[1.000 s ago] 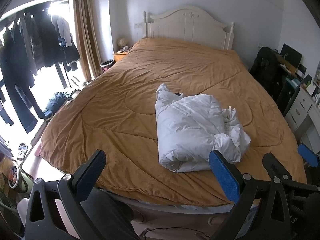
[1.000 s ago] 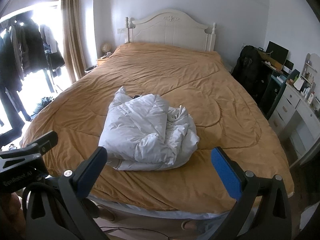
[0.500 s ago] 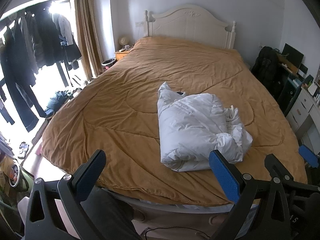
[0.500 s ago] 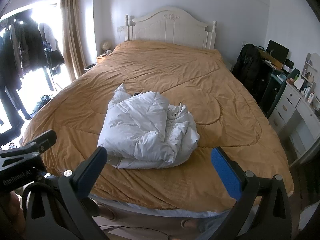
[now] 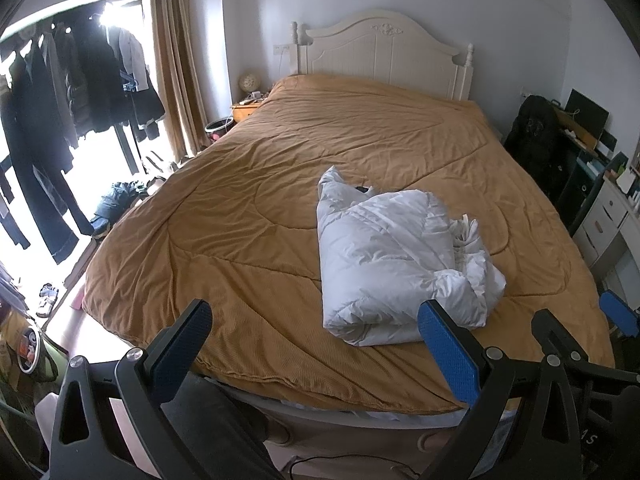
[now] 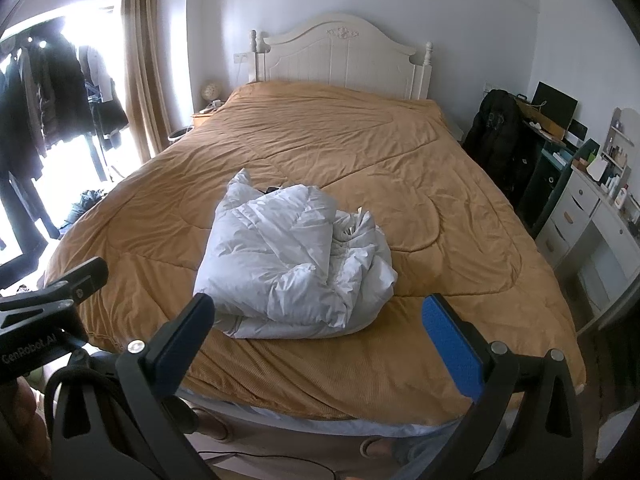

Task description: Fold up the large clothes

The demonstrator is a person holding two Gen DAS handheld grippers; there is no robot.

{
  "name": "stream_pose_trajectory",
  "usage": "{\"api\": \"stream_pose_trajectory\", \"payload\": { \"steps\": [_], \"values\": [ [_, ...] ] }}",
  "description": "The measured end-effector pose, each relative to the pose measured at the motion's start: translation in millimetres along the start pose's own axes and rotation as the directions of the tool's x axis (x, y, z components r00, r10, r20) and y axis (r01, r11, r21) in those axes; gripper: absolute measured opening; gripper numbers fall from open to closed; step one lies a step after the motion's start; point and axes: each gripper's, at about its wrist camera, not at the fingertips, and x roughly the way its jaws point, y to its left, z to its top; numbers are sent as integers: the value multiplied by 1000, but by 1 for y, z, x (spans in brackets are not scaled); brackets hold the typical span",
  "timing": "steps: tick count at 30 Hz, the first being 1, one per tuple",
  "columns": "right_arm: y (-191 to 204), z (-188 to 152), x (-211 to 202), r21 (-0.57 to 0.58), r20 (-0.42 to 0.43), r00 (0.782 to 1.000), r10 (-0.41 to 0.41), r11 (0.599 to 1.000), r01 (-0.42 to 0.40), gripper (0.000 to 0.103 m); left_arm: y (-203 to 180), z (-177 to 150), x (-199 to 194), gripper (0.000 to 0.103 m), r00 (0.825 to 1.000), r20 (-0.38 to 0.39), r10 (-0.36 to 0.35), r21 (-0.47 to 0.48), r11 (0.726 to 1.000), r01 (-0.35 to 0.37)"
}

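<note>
Hand-held grippers, left [image 5: 316, 352] and right [image 6: 320, 344], level at the bed's [image 6: 280, 360] foot, fingers spread wide, holding nothing, aimed toward the white padded garment [image 6: 292, 264].

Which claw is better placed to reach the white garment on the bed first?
Probably the right claw: the white garment lies straight ahead between its open fingers. For the left claw, also open, it lies off to the right.

White puffy garment [image 5: 392, 256] on ochre quilt [image 5: 240, 216], cream headboard [image 5: 384, 52]
</note>
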Motion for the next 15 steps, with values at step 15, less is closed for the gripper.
{"api": "stream_pose_trajectory", "payload": {
  "steps": [15],
  "values": [
    [0,1,0,-3,-1,1000,-3,1000,3,103,-2,3,2,103,1000,-6,-1,0,1000,1]
  ]
}}
